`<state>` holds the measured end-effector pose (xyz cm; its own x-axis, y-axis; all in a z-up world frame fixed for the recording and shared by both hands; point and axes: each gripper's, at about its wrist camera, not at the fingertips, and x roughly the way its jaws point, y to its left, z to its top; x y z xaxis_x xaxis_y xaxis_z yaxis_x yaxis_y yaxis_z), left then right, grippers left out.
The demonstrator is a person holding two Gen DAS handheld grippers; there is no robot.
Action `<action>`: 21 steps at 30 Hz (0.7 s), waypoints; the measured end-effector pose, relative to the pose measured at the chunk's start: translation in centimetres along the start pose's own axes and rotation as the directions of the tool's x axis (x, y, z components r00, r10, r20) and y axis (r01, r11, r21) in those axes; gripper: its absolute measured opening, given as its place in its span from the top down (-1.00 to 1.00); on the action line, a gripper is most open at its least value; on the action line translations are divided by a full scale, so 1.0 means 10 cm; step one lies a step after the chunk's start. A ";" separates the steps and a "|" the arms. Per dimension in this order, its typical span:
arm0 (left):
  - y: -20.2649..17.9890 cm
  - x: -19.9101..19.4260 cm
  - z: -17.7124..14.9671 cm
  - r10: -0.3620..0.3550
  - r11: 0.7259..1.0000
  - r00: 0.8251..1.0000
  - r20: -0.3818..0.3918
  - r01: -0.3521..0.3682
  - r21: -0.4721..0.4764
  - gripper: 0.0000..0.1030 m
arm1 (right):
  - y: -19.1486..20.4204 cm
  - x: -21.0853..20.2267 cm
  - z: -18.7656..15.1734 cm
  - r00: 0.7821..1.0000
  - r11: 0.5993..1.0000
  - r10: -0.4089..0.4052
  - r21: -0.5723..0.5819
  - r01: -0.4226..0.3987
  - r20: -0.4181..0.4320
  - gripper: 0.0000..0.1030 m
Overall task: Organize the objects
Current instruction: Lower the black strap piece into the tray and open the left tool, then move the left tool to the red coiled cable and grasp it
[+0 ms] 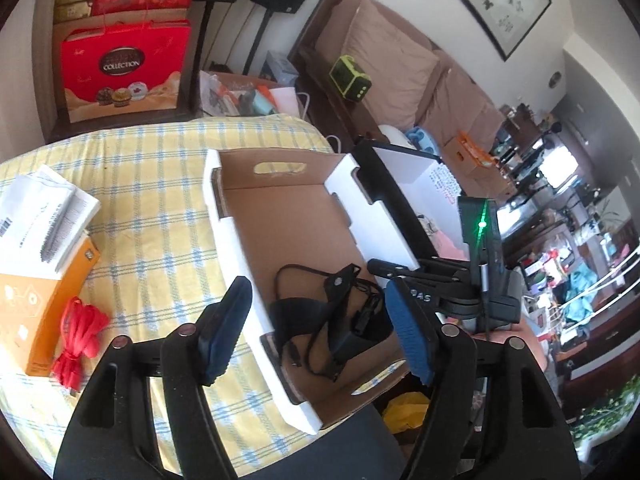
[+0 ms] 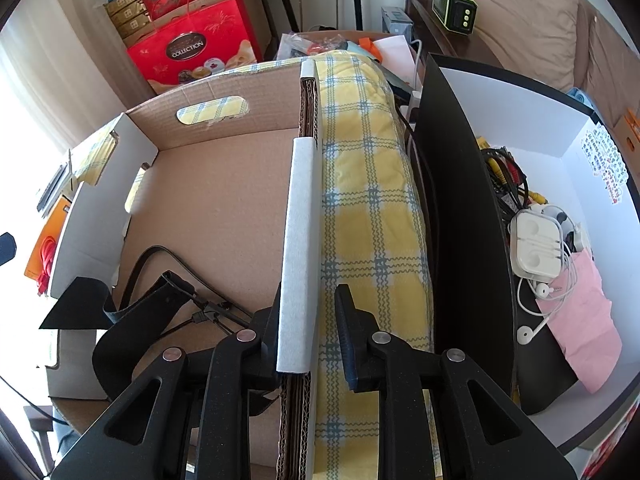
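While black straps [image 1: 320, 312] fill it, shallow cardboard tray [image 1: 280, 216], white-edged, handle slot

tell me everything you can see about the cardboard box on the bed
The cardboard box is an open, lidless tray of brown corrugated board, white outside, with oval handle cutouts in its end walls. It sits flat on the yellow plaid bedspread. Its far half is bare; black cables and straps lie at the near end. The right gripper straddles its right wall, jaws apart. The left gripper hovers open above it.

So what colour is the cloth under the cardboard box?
Yellow with blue-and-white checks; the cloth shows best in the left wrist view.
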<state>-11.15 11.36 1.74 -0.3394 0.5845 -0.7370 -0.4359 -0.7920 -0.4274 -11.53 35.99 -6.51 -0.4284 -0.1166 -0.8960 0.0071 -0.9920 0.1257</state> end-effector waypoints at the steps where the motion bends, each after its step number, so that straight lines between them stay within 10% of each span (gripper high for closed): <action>1: 0.07 -0.03 -0.01 0.021 1.000 1.000 0.002 -0.021 -0.004 -0.37 | 0.00 0.00 0.00 1.000 1.000 0.000 -0.001 0.000 0.000 0.62; 21: 1.20 -0.40 -0.39 0.308 0.948 0.951 -0.021 -0.308 -0.083 -0.41 | 0.00 0.01 -0.02 1.000 1.000 -0.001 -0.004 0.001 -0.002 0.61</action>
<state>-11.76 -1.20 -2.52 -0.4394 0.3087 -0.8436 -0.2391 -0.9454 -0.2214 -11.38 36.01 -6.72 -0.4270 -0.1156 -0.8968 0.0104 -0.9924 0.1230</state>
